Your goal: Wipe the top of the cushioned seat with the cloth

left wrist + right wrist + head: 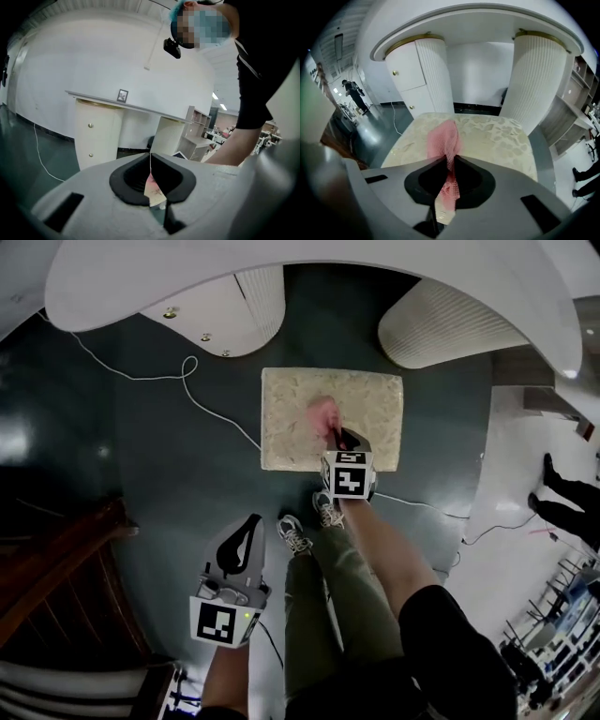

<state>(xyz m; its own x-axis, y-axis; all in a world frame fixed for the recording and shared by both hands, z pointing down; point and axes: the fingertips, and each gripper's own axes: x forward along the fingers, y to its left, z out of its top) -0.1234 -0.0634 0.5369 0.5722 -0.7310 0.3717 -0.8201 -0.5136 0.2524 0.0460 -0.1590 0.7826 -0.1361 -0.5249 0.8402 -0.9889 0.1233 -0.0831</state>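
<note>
Pink cloth (444, 136) in right gripper (449, 158) touches cushioned seat (497, 136).

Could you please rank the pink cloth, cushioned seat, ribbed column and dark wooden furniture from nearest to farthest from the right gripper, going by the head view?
1. pink cloth: pinched in the jaws of the right gripper.
2. cushioned seat: directly below, under the cloth.
3. ribbed column: beyond the seat, to the right.
4. dark wooden furniture: far left.

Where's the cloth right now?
In the head view, the pink cloth lies near the middle of the cushioned seat, at the picture's centre. Its near end is pinched in the right tool.
</note>
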